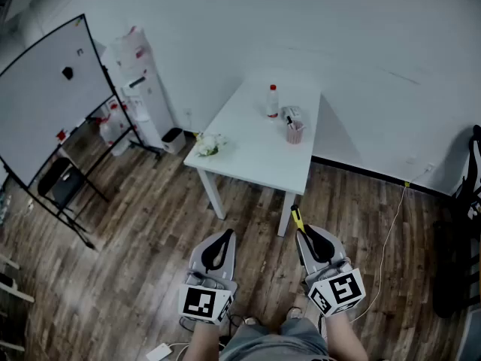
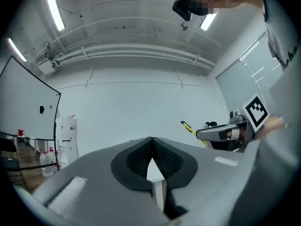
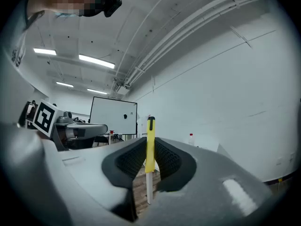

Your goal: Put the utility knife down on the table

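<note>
The utility knife (image 3: 150, 145) is slim and yellow with a dark tip, and it stands upright between the pads of my right gripper (image 3: 149, 149), which is shut on it. In the head view the knife (image 1: 297, 218) sticks out ahead of the right gripper (image 1: 308, 235), above the wooden floor just short of the white table (image 1: 248, 153). My left gripper (image 1: 222, 238) is beside it at the left, shut with nothing in it; its pads meet in the left gripper view (image 2: 152, 149). That view also catches the knife (image 2: 190, 127) at the right.
On the table stand a small bottle (image 1: 272, 101), a cup of pens (image 1: 294, 131) and a small bunch of flowers (image 1: 208, 146). A whiteboard on a stand (image 1: 45, 96) and a water dispenser (image 1: 139, 81) are at the left. A dark chair (image 1: 466, 224) and a cable (image 1: 387, 239) are at the right.
</note>
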